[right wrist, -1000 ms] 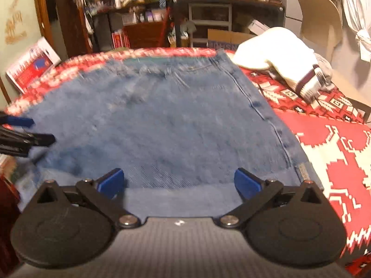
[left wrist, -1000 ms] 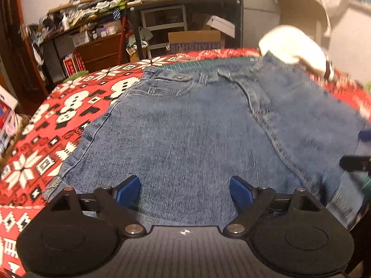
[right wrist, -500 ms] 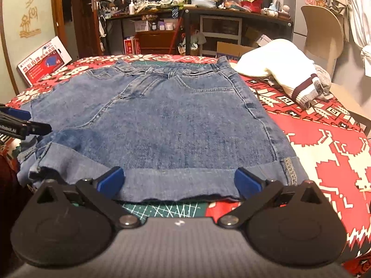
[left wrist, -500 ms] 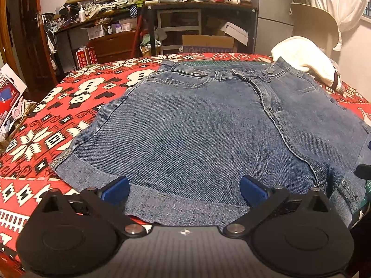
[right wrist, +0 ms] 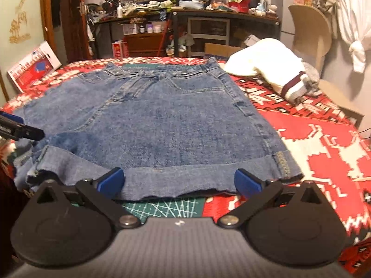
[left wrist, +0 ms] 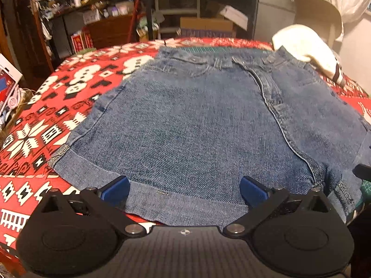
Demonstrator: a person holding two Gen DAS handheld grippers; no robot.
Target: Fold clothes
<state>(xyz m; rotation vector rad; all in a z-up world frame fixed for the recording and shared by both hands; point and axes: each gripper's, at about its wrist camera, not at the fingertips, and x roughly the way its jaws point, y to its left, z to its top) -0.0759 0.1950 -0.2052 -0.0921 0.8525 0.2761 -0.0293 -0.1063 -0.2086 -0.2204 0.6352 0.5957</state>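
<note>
Denim shorts [left wrist: 197,120] lie flat on patterned red cloth [left wrist: 46,115]; both tongs [left wrist: 184,188] [right wrist: 179,183] gape empty.

A: What do the left tongs [left wrist: 184,191] look like?

B: Black linkage arms with silver pivot screws, round black discs either side of a ribbed grey body with a small round mark, and blue pads [left wrist: 115,191].

A: And the right tongs [right wrist: 179,183]?

B: The same build, blue pads [right wrist: 247,183] too.

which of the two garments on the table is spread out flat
The denim shorts, spread flat across the red patterned cloth. The cream sweater at the far right lies bunched in a heap.
</note>
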